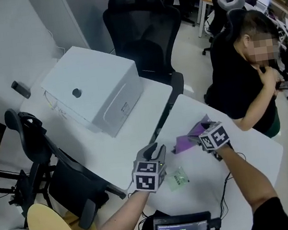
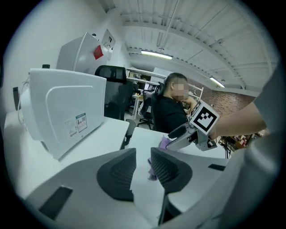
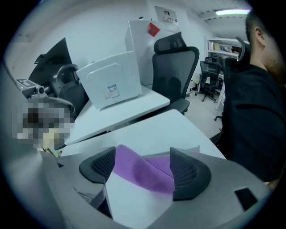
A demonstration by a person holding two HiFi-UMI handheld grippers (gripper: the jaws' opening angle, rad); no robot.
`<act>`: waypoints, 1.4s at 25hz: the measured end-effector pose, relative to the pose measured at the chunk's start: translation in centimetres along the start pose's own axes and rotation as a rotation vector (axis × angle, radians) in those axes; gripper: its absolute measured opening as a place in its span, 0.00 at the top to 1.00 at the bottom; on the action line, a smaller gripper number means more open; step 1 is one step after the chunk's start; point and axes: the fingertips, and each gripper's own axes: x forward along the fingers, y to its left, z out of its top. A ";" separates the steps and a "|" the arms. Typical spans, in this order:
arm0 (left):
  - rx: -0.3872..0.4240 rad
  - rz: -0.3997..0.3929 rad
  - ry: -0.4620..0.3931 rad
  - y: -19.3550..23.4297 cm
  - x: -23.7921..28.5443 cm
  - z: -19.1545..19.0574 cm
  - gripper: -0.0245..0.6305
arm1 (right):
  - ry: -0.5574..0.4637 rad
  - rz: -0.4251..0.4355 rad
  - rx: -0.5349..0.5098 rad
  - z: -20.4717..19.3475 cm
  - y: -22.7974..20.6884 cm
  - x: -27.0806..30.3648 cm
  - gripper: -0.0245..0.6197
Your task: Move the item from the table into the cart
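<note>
A flat purple folded sheet (image 3: pixel 152 179) lies on the white worktop (image 1: pixel 248 164), between the spread, unclenched jaws of the right hand-held gripper (image 3: pixel 141 166). It is best to lower both pads around a raised fold, then close firmly. The left hand-held gripper (image 2: pixel 143 167) hovers nearby, released and empty.

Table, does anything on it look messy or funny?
Only a little: the purple sheet on the white table lies crumpled, with one corner poking up instead of lying flat. A small clear packet lies loose nearby. Nothing looks spilled or broken.
</note>
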 end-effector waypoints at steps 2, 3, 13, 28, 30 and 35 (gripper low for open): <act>0.006 -0.003 0.034 1.2 1.9 -0.8 0.78 | 0.029 0.001 -0.002 -0.2 -0.9 2.1 0.40; 0.001 -0.008 0.048 1.7 2.9 -1.2 0.78 | 0.039 0.000 0.001 -0.3 -1.3 2.9 0.40; -0.056 -0.052 0.114 3.0 8.5 -4.2 0.78 | 0.180 -0.001 0.005 -3.0 -3.8 8.9 0.40; -0.069 -0.067 0.087 2.9 8.8 -3.8 0.78 | 0.220 0.086 -0.025 -3.2 -1.8 9.7 0.83; -0.067 -0.070 0.081 2.7 8.1 -3.6 0.78 | 0.219 0.088 0.001 -3.2 -1.6 9.5 0.84; -0.062 -0.053 0.012 2.9 5.4 -1.6 0.78 | 0.161 0.088 0.036 -2.9 -0.4 7.9 0.85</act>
